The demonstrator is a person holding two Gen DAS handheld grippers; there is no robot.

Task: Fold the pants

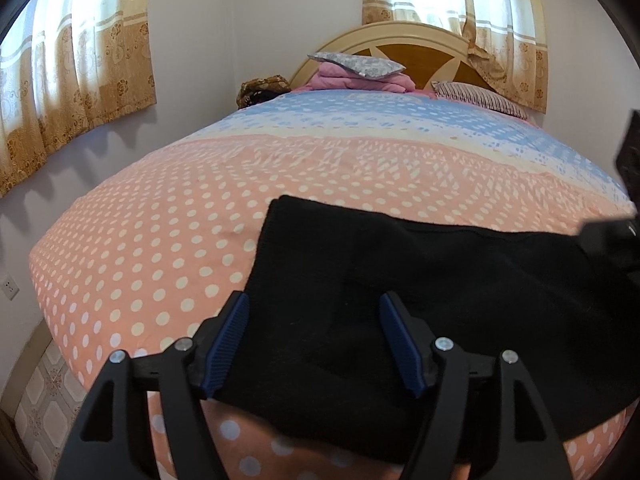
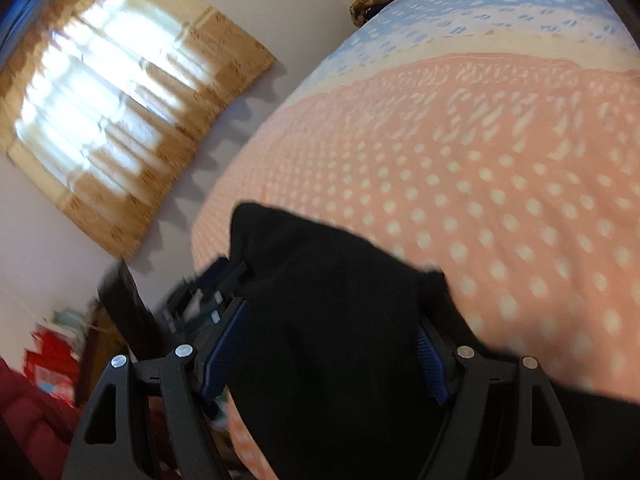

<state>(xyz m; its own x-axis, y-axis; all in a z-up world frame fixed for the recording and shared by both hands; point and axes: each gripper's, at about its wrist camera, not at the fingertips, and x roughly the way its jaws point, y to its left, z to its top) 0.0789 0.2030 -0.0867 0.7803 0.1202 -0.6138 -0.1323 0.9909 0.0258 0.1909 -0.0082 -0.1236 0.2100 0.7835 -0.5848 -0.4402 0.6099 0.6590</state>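
Black pants (image 1: 420,300) lie folded flat on the near part of the bed (image 1: 168,240), which has a pink dotted cover. My left gripper (image 1: 314,304) is open, just above the left near part of the pants, jaws wide apart. In the right wrist view the pants (image 2: 332,320) fill the space between the jaws of my right gripper (image 2: 336,316), which is open and empty over the cloth. The other gripper shows blurred at the left of that view (image 2: 208,292). The right gripper's body shows dark at the right edge of the left wrist view (image 1: 616,240).
Pillows and a pink folded blanket (image 1: 356,76) lie at the headboard (image 1: 400,40). A dark bundle (image 1: 262,90) sits at the bed's far left corner. Curtained windows (image 1: 72,80) line the walls. A tiled floor (image 1: 44,400) lies left of the bed.
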